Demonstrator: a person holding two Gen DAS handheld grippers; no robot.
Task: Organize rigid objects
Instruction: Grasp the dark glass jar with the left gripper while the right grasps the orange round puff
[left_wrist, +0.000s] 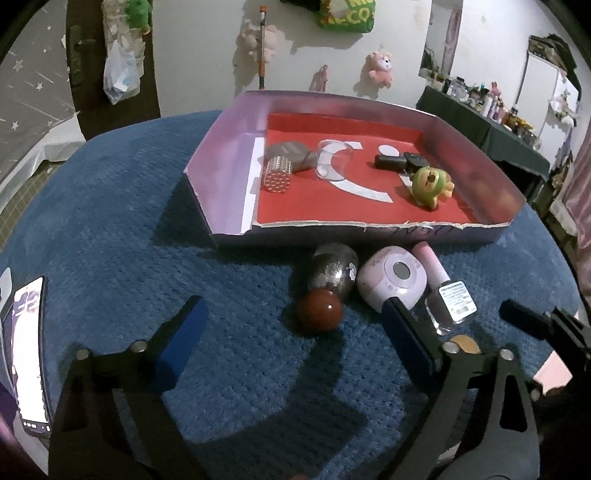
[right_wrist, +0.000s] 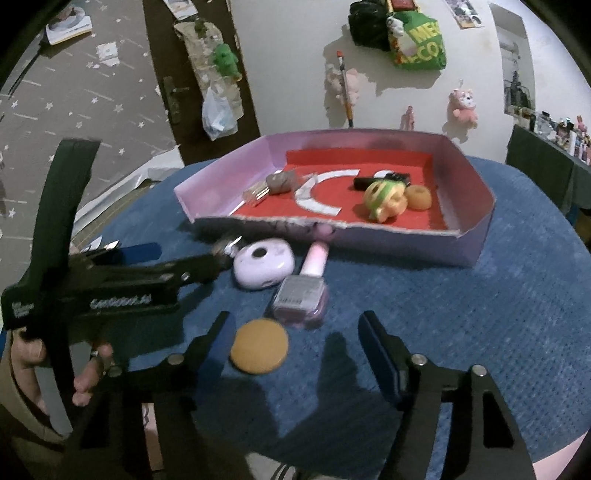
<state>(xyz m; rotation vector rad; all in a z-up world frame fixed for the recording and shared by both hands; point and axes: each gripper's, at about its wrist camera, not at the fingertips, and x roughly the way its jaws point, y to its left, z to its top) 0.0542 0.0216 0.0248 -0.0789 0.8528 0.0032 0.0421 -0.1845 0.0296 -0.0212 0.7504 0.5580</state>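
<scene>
While both grippers hover with fingers spread and empty, five loose objects lie on the table before the tray (left_wrist: 369, 232).
Left gripper (left_wrist: 291, 325) frames one red ball (left_wrist: 320, 311); right gripper (right_wrist: 295, 332) frames one polish bottle (right_wrist: 301, 295). One tan disc (right_wrist: 258, 346), one lilac device (left_wrist: 391, 277) and one silver egg (left_wrist: 334, 269) crowd close. Risk: the ball may roll, or the fingers may nudge neighbours. Roughly six items are already trayed.

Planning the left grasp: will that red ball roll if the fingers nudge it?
Probably. The red ball looks round and glossy, so likely slippery and apt to roll. The fuzzy blue mat may slow it. The open left gripper straddles it, not yet touching.
</scene>
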